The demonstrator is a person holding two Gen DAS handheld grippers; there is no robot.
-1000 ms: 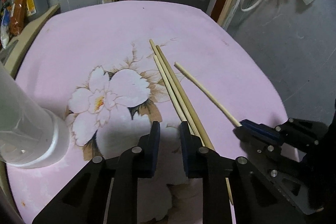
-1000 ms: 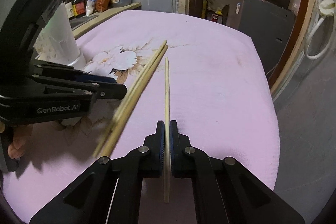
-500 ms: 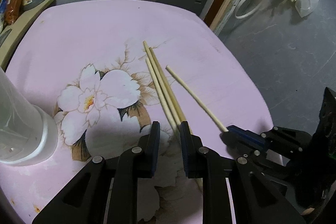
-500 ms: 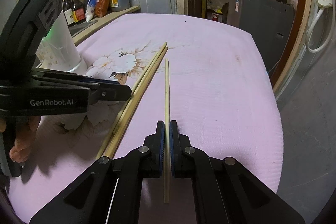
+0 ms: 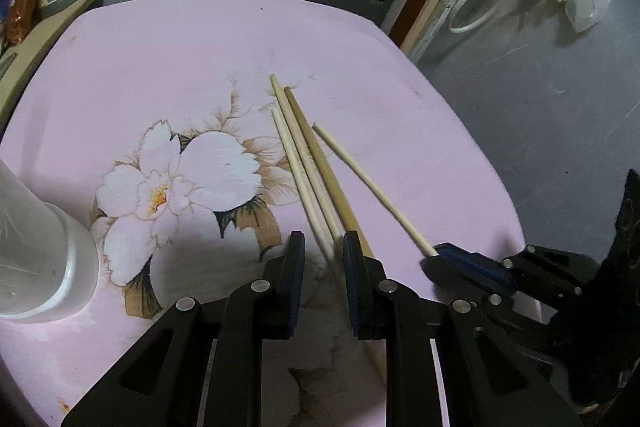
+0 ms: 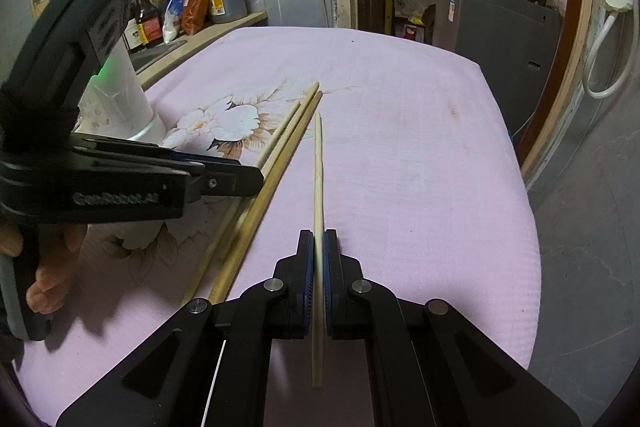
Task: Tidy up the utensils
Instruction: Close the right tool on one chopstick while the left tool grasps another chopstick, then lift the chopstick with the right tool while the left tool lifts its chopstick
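Three wooden chopsticks (image 5: 308, 163) lie side by side on the pink flowered cloth (image 5: 168, 67); they also show in the right wrist view (image 6: 276, 155). My left gripper (image 5: 323, 247) is open just above their near ends, its jaws astride them. A single pale chopstick (image 6: 318, 171) is held in my right gripper (image 6: 318, 243), which is shut on it. The same chopstick (image 5: 368, 187) shows in the left wrist view, running to the right gripper (image 5: 440, 255) at lower right.
A white plastic holder (image 5: 36, 247) stands at the left on the cloth, also in the right wrist view (image 6: 120, 99). Bottles (image 6: 188, 7) stand on a counter behind. The cloth's right edge (image 6: 516, 187) drops to a grey floor.
The left gripper has drawn back a little along the three chopsticks and stays open. The right gripper stays shut on the single chopstick, almost unmoved.
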